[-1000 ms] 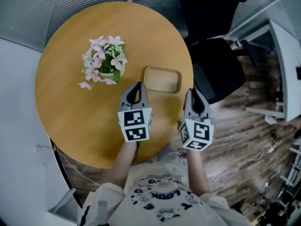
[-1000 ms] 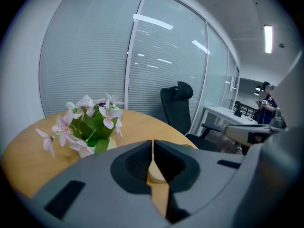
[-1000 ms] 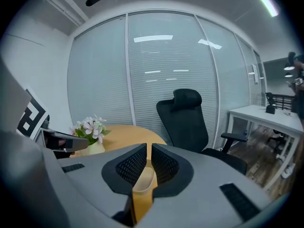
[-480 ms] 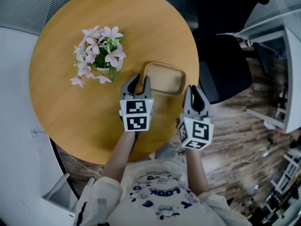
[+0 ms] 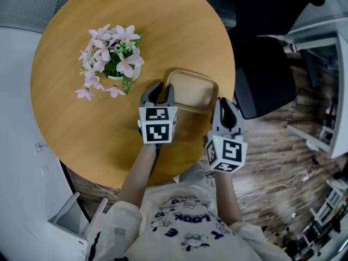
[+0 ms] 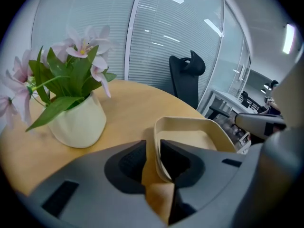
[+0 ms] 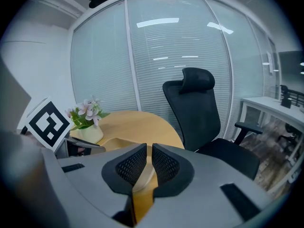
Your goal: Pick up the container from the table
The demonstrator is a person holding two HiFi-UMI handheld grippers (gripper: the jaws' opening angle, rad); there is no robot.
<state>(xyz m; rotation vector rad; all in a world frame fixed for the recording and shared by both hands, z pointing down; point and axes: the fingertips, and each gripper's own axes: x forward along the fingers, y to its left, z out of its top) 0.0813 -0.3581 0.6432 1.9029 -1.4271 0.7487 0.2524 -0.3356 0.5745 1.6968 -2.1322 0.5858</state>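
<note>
A shallow beige container lies on the round wooden table, near its right edge. My left gripper is open and straddles the container's left rim. In the left gripper view the thin rim of the container runs between the jaws of that gripper; it lies against the right jaw, and bare table shows by the left one. My right gripper is shut and empty, hovering just off the table edge to the right of the container. From this gripper, the container shows low and to the left.
A white pot of pink flowers stands left of the container, close to the left gripper, and shows as the pot in that view. A black office chair sits just past the table's right edge. Desks line the far right.
The left gripper went from shut to open and moved forward until its jaws straddled the container's rim. The right gripper stayed shut and barely moved.
</note>
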